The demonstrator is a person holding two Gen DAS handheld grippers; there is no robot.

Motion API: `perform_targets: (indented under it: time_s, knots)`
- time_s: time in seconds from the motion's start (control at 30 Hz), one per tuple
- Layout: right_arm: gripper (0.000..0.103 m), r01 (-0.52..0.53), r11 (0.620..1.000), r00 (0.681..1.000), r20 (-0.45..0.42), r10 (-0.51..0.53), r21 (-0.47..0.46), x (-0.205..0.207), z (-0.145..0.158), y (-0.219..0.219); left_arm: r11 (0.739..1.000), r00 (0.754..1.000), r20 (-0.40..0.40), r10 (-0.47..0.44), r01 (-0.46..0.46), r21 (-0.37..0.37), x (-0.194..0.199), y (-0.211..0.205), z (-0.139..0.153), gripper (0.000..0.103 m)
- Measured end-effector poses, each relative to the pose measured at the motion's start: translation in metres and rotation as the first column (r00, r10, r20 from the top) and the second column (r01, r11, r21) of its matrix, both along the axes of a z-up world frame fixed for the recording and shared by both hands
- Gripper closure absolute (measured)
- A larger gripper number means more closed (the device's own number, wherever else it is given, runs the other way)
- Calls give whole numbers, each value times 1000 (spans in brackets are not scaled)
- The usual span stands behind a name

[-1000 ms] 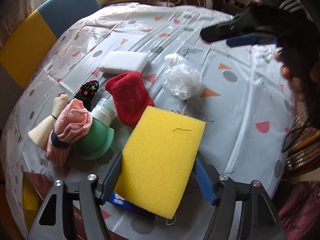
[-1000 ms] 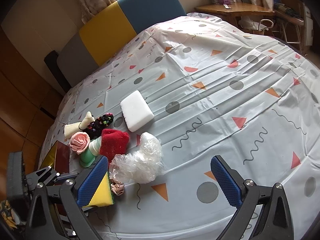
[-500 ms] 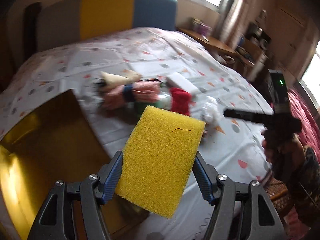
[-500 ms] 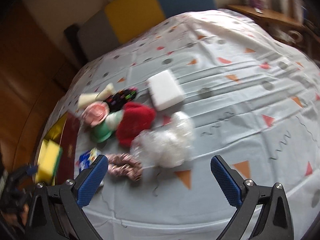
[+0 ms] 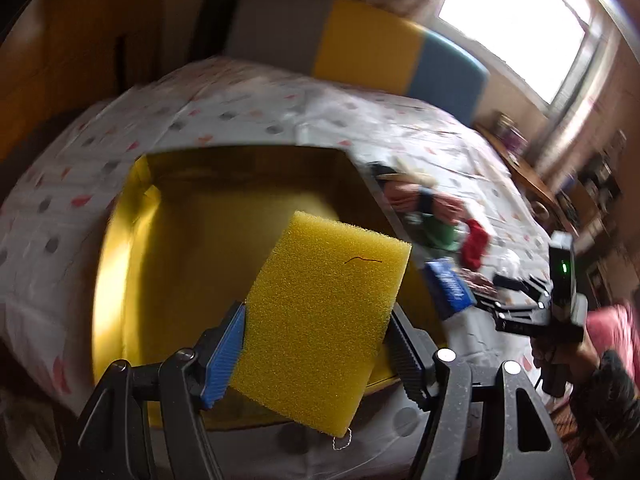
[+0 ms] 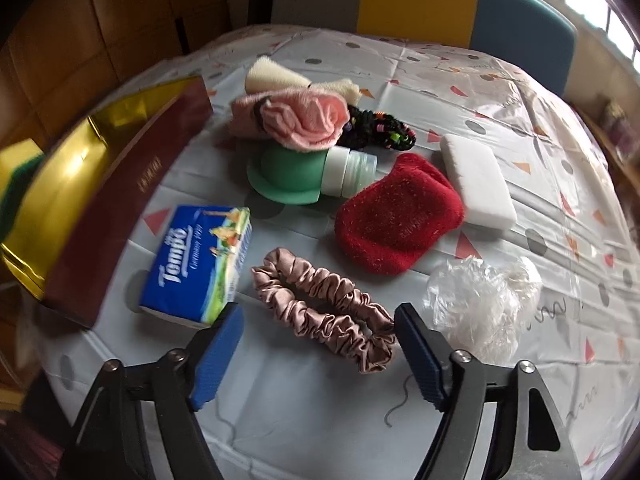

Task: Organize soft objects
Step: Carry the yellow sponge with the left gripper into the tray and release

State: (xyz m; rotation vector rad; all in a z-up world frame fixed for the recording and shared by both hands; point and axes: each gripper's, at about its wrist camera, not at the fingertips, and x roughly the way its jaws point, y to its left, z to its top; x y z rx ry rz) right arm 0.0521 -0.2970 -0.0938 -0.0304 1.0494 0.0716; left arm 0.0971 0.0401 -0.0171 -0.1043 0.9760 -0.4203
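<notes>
A grey, yellow and blue headboard (image 6: 424,0) stands far beyond the claw, a bright window (image 5: 516,20) to its upper right, wooden panelling (image 6: 80,32) upper left.

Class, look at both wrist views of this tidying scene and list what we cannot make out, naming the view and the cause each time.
- Left wrist view: part of the gold box floor, hidden behind the yellow sponge in the left gripper.
- Left wrist view: the items beside the box, smeared by motion blur.
- Right wrist view: lettering on the box's red side, blurred.
- Right wrist view: what the clear crumpled plastic is.
- Right wrist view: the closing right gripper not yet pressing the pink scrunchie.
</notes>
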Motion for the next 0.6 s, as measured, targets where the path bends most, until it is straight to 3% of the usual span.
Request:
perform_targets:
  time_s: [0.1, 0.17, 0.23, 0.47, 0.6]
  knots:
    - [25, 5, 1000, 1000, -18, -5, -22, 6, -9, -7, 996, 995, -53, 79, -80, -25, 9, 17, -11, 34]
    - [45, -3, 1000, 1000, -14, 4, 18, 8, -7, -11, 992, 990, -87, 114, -118, -41, 15, 21, -17, 34]
    - [58, -8, 1000, 1000, -7, 8, 28, 6, -6, -11, 988, 984, -119, 132, -141, -66, 23, 18, -21, 34]
    - [63, -16, 999, 1000, -6, 16, 44, 0, -6, -11, 971, 964, -176, 197, -216, -98, 61, -22, -28, 34]
    - [63, -21, 999, 1000, -4, 21, 43, 1, -6, -9, 962, 950, -198, 243, -262, -76, 93, -41, -35, 33]
